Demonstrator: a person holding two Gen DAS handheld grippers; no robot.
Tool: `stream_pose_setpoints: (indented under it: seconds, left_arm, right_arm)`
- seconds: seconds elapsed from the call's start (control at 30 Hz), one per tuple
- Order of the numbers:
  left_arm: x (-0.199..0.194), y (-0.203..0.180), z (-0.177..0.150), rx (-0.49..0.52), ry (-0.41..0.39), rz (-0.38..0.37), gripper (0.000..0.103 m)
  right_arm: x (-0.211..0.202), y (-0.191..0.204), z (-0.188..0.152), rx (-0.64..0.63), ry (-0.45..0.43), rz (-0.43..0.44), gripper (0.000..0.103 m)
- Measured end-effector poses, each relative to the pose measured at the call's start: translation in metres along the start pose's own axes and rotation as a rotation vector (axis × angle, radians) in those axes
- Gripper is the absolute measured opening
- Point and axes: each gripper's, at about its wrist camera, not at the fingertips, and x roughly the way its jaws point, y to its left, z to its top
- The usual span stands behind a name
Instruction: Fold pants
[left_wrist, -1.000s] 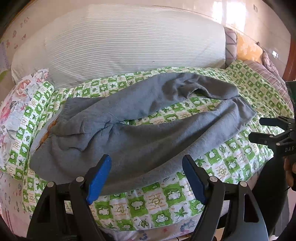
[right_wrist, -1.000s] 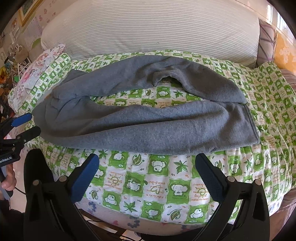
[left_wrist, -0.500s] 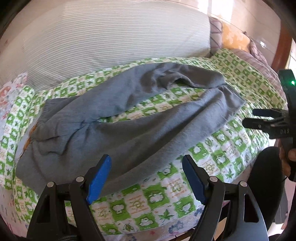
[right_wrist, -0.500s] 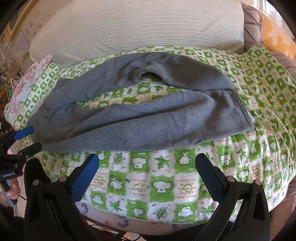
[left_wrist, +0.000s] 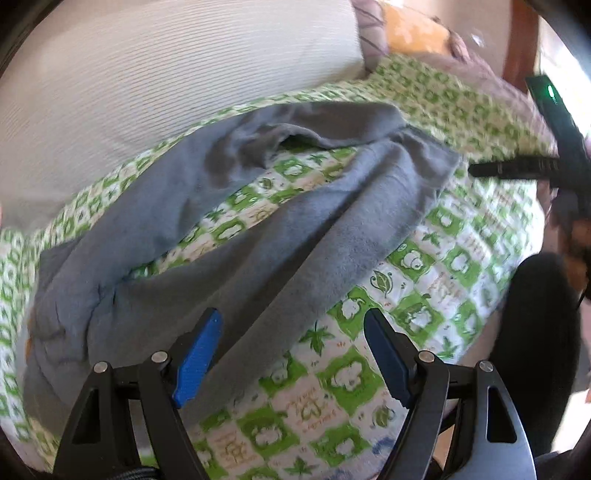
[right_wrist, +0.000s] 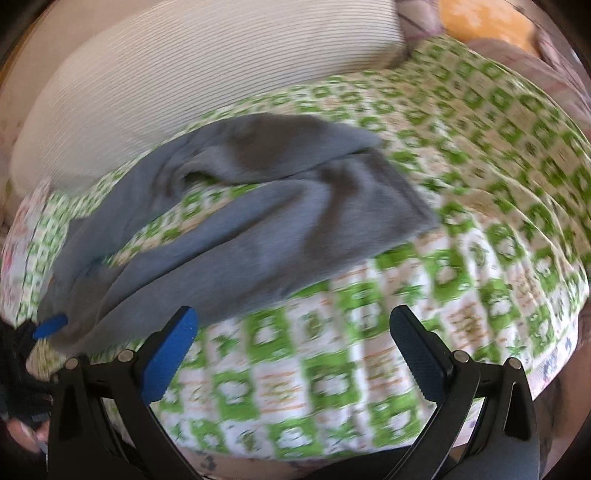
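Grey pants (left_wrist: 258, 236) are lying spread on a green-patterned bed cover (left_wrist: 424, 280), legs toward two o'clock. Left tool (left_wrist: 291, 354) and right tool (right_wrist: 295, 347) are hovering wide, empty. The soft, floppy fleece probably wants gripping at waistband and cuffs.

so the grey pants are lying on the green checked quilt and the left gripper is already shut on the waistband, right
Not quite. In the left wrist view the left gripper is open, its jaws apart and holding nothing. The grey pants do lie on the green checked quilt.
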Motion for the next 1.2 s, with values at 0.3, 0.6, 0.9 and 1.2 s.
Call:
stream_pose_setpoints:
  seconds: [0.3, 0.6, 0.9, 1.2]
  left_arm:
    - [0.044, -0.019, 0.013, 0.167, 0.046, 0.074, 0.079]
    - [0.081, -0.015, 0.029, 0.166, 0.100, 0.032, 0.052]
    - [0.051, -0.018, 0.033, 0.123, 0.087, -0.136, 0.006]
    - [0.043, -0.024, 0.018, 0.076, 0.114, -0.263, 0.022]
  right_arm:
    - [0.041, -0.061, 0.031, 0.237, 0.032, -0.017, 0.103]
    - [0.071, -0.073, 0.054, 0.261, 0.010, -0.059, 0.028]
    - [0.017, -0.086, 0.027, 0.270, -0.081, -0.046, 0.004]
    - [0.005, -0.129, -0.010, 0.469, 0.052, -0.120, 0.042]
